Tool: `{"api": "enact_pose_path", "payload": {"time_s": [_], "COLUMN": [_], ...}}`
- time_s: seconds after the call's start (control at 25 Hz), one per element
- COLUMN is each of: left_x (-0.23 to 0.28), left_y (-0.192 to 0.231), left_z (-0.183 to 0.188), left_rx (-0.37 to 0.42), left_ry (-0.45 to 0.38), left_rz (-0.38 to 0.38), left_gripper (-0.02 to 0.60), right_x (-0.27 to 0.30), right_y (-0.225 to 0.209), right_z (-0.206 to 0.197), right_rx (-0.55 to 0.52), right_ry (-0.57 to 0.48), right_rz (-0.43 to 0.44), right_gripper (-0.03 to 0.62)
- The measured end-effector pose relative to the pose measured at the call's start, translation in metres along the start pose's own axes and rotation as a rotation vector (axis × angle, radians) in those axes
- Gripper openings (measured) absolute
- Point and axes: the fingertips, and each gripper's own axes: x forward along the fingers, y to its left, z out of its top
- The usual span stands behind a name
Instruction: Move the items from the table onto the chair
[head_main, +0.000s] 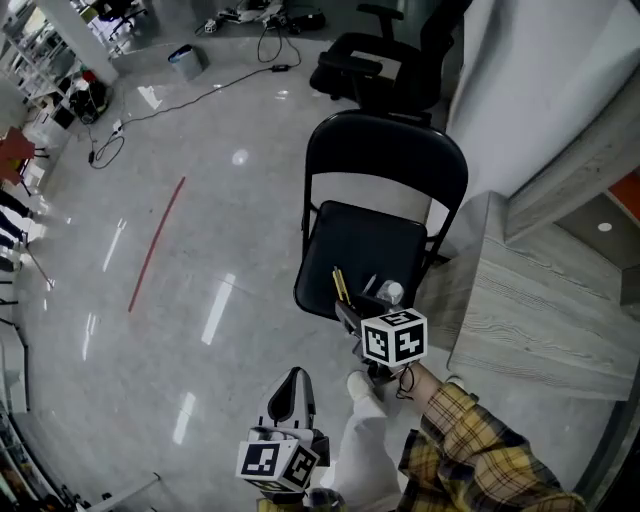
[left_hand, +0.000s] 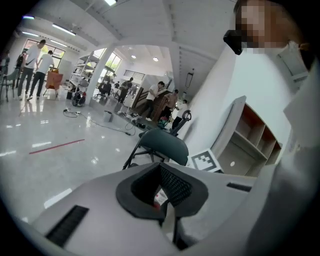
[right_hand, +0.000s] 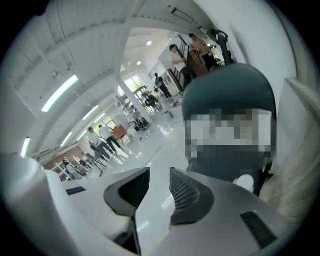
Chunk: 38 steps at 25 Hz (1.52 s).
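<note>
A black folding chair (head_main: 365, 245) stands in the middle of the head view. On the front of its seat lie a yellow pencil-like stick (head_main: 340, 284) and a small bottle with a white cap (head_main: 390, 293). My right gripper (head_main: 352, 310) hovers over that front edge beside them, its marker cube towards me. Its jaws are open with nothing between them (right_hand: 159, 176), and they face the chair back (right_hand: 230, 95). My left gripper (head_main: 292, 392) hangs low near my leg, away from the chair, and is shut (left_hand: 161, 176). A small white-and-red scrap shows at its gap; I cannot tell what it is.
The wooden table (head_main: 540, 310) stands right of the chair, its near corner close to my right arm. A black office chair (head_main: 385, 65) is behind the folding chair. Cables (head_main: 200, 95) and a red floor line (head_main: 155, 245) cross the glossy floor at left. People stand far off (left_hand: 37, 65).
</note>
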Motion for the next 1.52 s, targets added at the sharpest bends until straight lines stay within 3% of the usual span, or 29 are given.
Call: {"api": "enact_pose_path", "payload": {"time_s": [0.12, 0.28, 0.48, 0.64, 0.88, 1.08, 1.32, 1.52], "left_x": [0.014, 0.025, 0.030, 0.038, 0.049, 0.047, 0.043, 0.039], "left_y": [-0.048, -0.139, -0.281, -0.402, -0.551, -0.634, -0.693, -0.711], "left_z": [0.026, 0.041, 0.046, 0.028, -0.031, -0.093, -0.124, -0.127], "left_rx": [0.074, 0.167, 0.267, 0.327, 0.353, 0.384, 0.457, 0.492], "left_ry": [-0.031, -0.050, -0.084, -0.096, -0.083, -0.015, 0.026, 0.022], "left_rz": [-0.085, -0.215, -0.382, -0.491, -0.584, -0.622, -0.684, -0.705], "left_gripper": [0.005, 0.005, 0.005, 0.005, 0.005, 0.005, 0.005, 0.005], "right_x": [-0.081, -0.214, -0.393, -0.534, -0.695, -0.778, -0.818, -0.823], "right_y": [0.017, 0.013, -0.036, -0.103, -0.197, -0.252, -0.283, -0.288], "right_z": [0.057, 0.107, 0.127, 0.112, 0.060, 0.016, -0.021, -0.031], "right_rx": [-0.021, -0.077, -0.148, -0.166, -0.204, -0.183, -0.183, -0.133], "right_ry": [-0.175, -0.389, -0.615, -0.743, -0.746, -0.720, -0.680, -0.700], "right_rz": [0.065, 0.070, -0.067, -0.229, -0.427, -0.536, -0.632, -0.642], "right_gripper": [0.092, 0.058, 0.037, 0.025, 0.018, 0.018, 0.017, 0.017]}}
